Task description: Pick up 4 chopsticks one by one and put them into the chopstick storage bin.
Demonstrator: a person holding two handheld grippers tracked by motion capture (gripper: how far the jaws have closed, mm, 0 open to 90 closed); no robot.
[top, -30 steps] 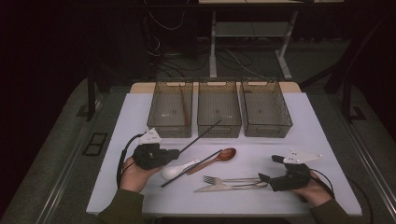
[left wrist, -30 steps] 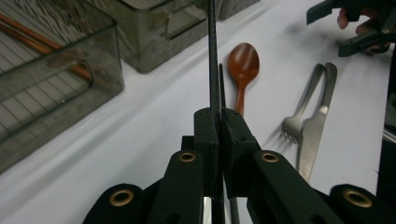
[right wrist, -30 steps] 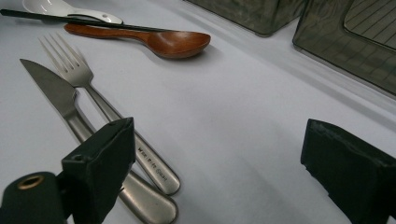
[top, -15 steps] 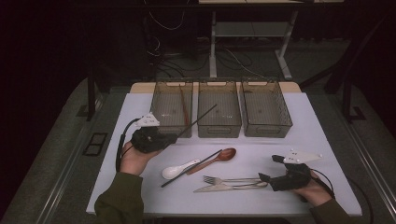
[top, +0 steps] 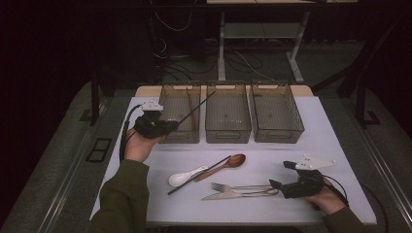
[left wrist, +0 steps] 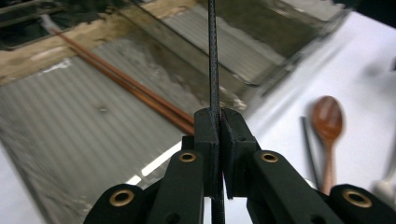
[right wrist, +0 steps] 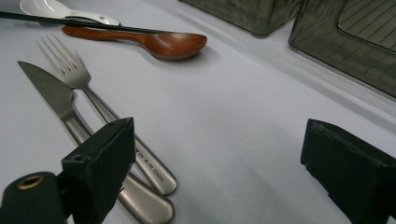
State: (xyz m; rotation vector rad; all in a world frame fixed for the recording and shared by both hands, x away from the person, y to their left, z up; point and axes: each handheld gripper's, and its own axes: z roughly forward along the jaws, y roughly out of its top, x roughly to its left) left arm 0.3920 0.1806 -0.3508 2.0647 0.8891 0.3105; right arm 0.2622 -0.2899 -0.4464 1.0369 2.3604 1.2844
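Note:
My left gripper (top: 167,127) is shut on a thin black chopstick (top: 197,106), which slants up to the right above the left clear bin (top: 178,137). In the left gripper view the jaws pinch the chopstick (left wrist: 213,60) above brown chopsticks (left wrist: 121,81) lying in that bin. My right gripper (top: 283,175) rests open on the white table, its jaws astride the handles of a fork (right wrist: 88,98) and a knife (right wrist: 51,93). A second black chopstick (top: 199,174), a white spoon (top: 182,177) and a wooden spoon (top: 228,162) lie mid-table.
Two more clear bins, the middle bin (top: 228,133) and the right bin (top: 277,133), stand in a row at the table's far side. Cables trail from both grippers. The table's front edge runs just below the person's forearms.
The left gripper has lifted the black chopstick from beside the spoons and carried it away from the person, over the left bin. The right gripper has stayed put.

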